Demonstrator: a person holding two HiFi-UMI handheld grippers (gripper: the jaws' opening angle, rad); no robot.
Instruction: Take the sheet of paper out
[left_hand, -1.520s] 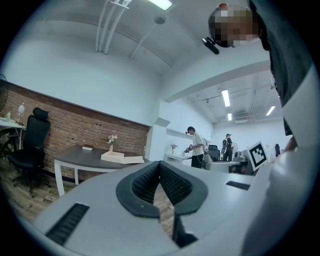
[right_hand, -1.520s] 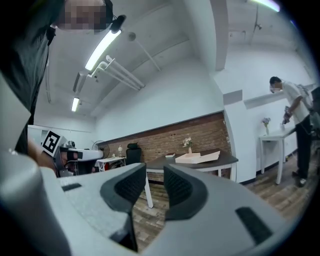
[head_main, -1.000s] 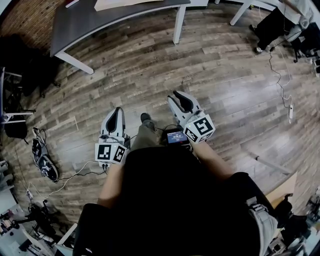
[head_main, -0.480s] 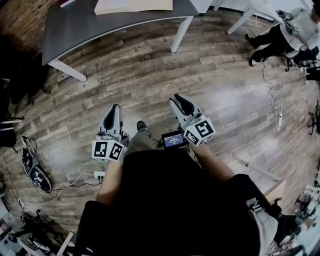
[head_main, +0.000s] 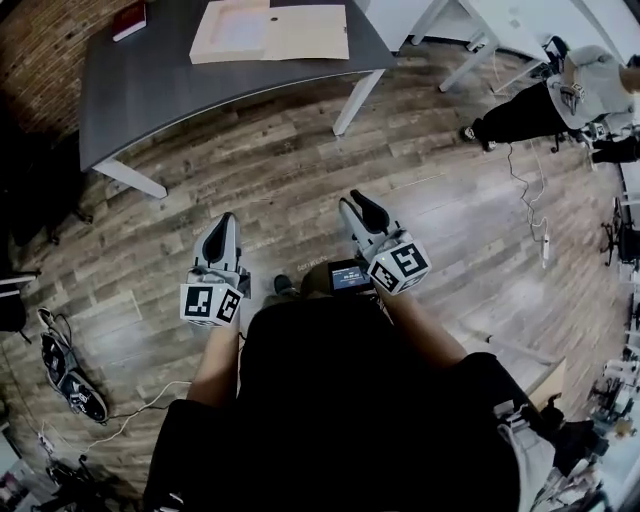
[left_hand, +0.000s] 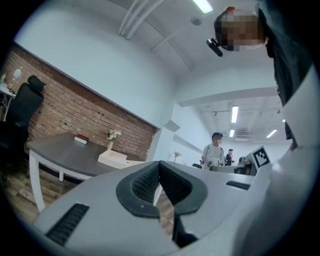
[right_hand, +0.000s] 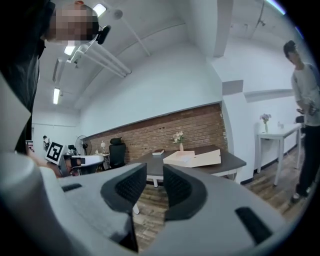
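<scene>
Tan flat box (head_main: 300, 35) lies open on the far grey bench (head_main: 150, 80), with a pale sheet of paper (head_main: 240, 28) in its left half. Left gripper (head_main: 225, 222) jaws are pressed together at the tips. Right gripper (head_main: 357, 200) jaws are spread and empty, well apart from the box.

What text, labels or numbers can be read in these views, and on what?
No text is readable.
small screen: lit, print too small.
left marker cube, right marker cube: square patterns, no letters.
red book: cover too blurred.
</scene>
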